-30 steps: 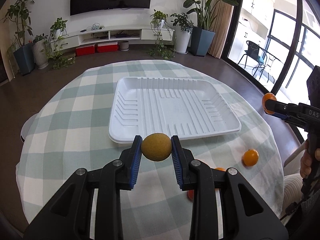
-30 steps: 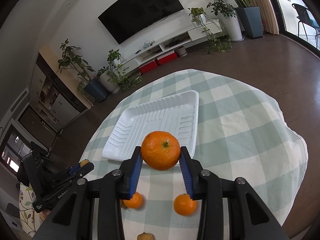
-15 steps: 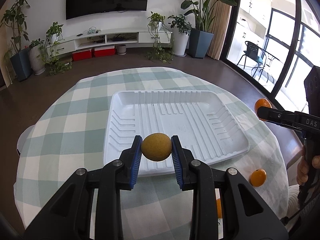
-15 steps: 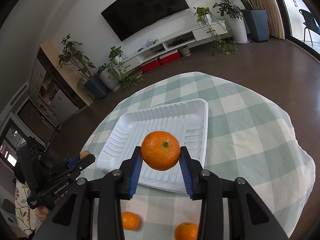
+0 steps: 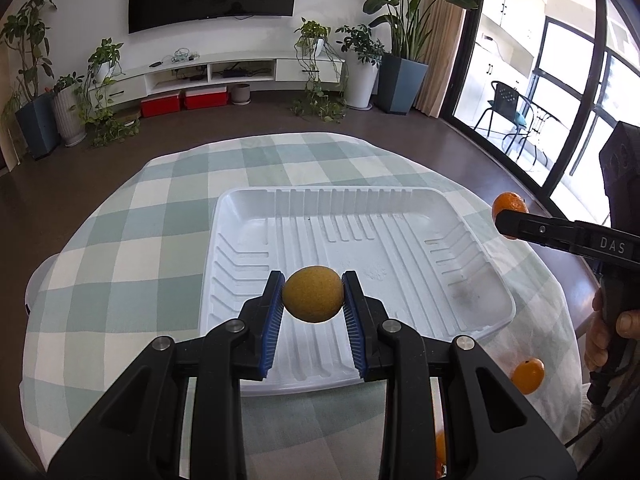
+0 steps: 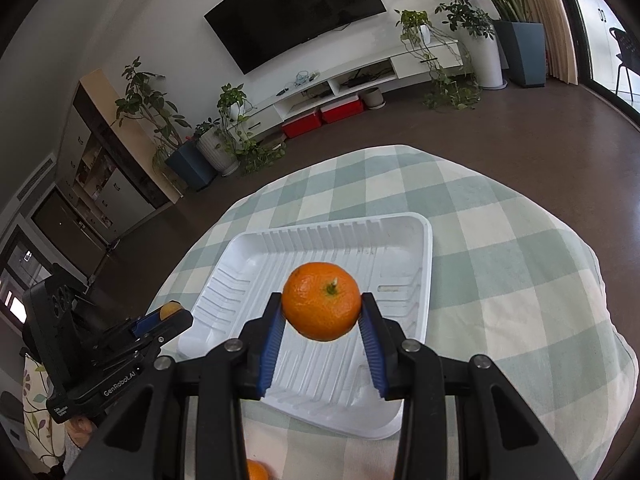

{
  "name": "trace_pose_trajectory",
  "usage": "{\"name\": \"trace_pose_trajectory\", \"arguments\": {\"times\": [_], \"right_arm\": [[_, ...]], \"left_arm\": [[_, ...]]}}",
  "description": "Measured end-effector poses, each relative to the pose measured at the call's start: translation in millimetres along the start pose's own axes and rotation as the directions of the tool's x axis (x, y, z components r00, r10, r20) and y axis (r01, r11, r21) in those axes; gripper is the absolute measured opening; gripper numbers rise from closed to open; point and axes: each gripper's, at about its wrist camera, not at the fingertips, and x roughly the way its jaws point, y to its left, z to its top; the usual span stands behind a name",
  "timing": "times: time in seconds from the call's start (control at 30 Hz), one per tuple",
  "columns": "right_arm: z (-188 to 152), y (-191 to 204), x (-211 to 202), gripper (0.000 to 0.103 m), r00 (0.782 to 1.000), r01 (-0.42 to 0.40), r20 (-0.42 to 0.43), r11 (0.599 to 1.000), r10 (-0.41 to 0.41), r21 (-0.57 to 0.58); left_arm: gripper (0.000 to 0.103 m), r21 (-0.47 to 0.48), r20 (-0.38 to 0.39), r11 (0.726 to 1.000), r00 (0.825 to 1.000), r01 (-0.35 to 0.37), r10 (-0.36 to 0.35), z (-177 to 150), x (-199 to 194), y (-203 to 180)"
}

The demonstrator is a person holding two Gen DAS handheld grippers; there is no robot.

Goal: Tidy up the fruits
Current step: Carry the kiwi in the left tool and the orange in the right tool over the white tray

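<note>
Both pairs of black tongs with blue ribbed pads are loaded and poised over one tray. At lower centre of the left wrist view, the left tongs (image 5: 313, 300) are clamped on a round, dull yellow-brown fruit (image 5: 313, 299), pinched at its two sides and held clear of the surface below. At centre of the right wrist view, the right tongs (image 6: 322, 310) grip a glossy orange mandarin with a green stem nub (image 6: 321, 306), its stem facing up towards the camera.

Beneath both loads lies the shallow white ribbed plastic tray (image 5: 416, 196), with no fruit in it, on a round desk under a pale green and white checked cloth (image 5: 120, 264). The yellow-brown fruit hangs above the tray's near left part; the mandarin hangs above the tray's near middle in its own view.

The step in hand appears to be the carry to the tray, with neither fruit set down yet. The next move likely calls for lowering each load until it rests on the ribbed floor, then spreading the pads. The round fruit may roll along the ribs, so a low release seems wise.

Two small loose oranges wait on the cloth: one at lower right of the left view (image 5: 528, 376), just off the tray's corner, another at the bottom edge of the right view (image 6: 256, 471).
</note>
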Motion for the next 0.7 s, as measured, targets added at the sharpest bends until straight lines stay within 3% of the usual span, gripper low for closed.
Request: {"name": "trace_pose_trajectory", "arguments": {"times": [0.7], "right_arm": [[11,-8,43,0.040,0.996,0.041,-0.074,0.999,-0.042,-0.020]], "left_arm": [[0.027,0.012,-0.066,1.000,0.998,0.001,0.000,17,50,10]]}}
